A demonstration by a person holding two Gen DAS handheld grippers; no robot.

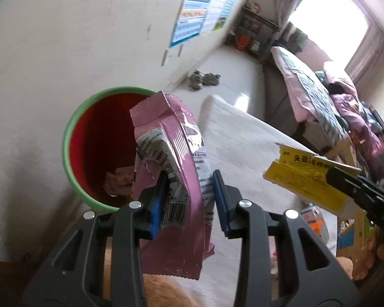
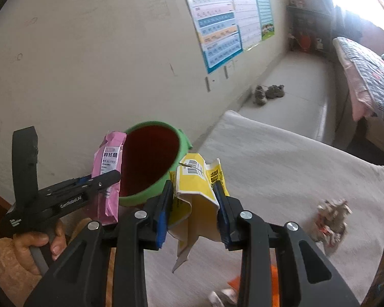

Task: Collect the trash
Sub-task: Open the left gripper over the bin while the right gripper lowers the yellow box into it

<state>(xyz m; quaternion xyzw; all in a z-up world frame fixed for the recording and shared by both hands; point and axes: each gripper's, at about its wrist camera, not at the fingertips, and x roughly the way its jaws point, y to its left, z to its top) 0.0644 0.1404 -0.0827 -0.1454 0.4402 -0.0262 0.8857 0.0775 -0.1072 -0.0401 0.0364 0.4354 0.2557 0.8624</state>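
left gripper (image 1: 189, 199) clenched on pink wrapper (image 1: 176, 179), wrapper hanging between blue pads, its top edge level with rim of green bin (image 1: 71, 133) at left by wall. bin red inside, scraps at bottom. right of it, right gripper (image 2: 194, 204) grasping yellow wrapper (image 2: 194, 186), crumpled, held over grey-covered table (image 2: 281, 158), just near side of bin. further right on table, crumpled paper ball (image 2: 332, 215), lying apart from both grippers. far along floor by wall, pair of shoes (image 2: 267, 93). bed (image 2: 366, 76) at far right.
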